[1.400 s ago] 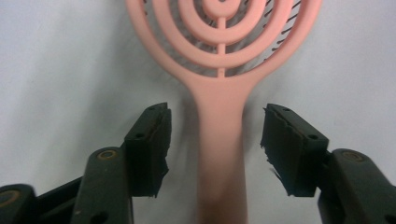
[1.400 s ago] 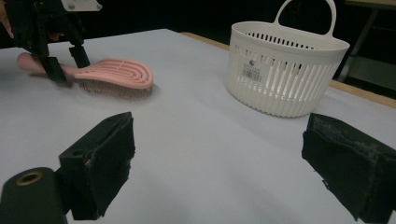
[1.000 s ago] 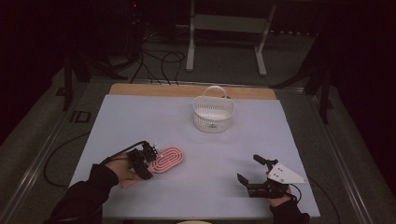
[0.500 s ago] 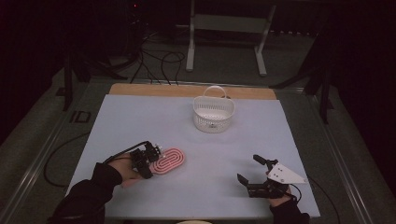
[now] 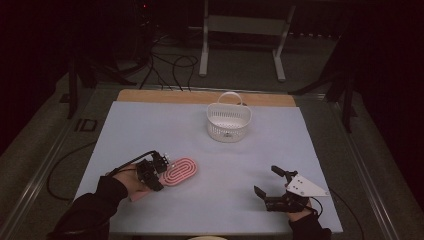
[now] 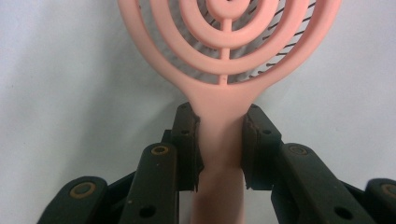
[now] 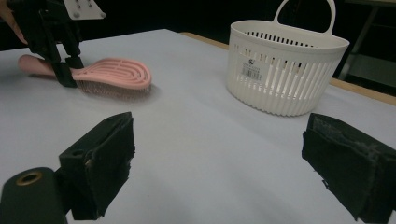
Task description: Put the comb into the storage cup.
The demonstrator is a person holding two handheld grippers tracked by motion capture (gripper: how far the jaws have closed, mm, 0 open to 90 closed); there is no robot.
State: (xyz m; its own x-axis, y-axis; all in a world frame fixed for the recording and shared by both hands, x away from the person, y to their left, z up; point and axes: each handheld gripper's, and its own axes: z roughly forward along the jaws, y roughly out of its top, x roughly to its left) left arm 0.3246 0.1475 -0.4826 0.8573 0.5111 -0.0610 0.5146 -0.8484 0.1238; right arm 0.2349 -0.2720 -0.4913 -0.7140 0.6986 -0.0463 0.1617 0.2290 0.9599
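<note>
A pink oval hairbrush (image 5: 181,170) lies bristles down on the pale blue mat at the front left. My left gripper (image 5: 159,165) is shut on its handle. In the left gripper view both black pads press the sides of the handle neck (image 6: 219,140), just below the ringed head of the hairbrush (image 6: 224,46). My right gripper (image 5: 266,180) rests at the front right, open, with nothing between its jaws (image 7: 219,158). Its view looks across the mat to the hairbrush (image 7: 116,77) and the left gripper (image 7: 65,70).
A white slotted basket (image 5: 229,120) with a loop handle stands at the back centre of the mat, also seen as the basket (image 7: 285,70) ahead of the right gripper. Bare mat (image 5: 225,165) lies between the two grippers. Cables and a metal stand sit on the floor beyond the table.
The left forearm has shifted slightly while the left gripper stays at the brush handle. The brush, the basket and the right gripper have not moved.
</note>
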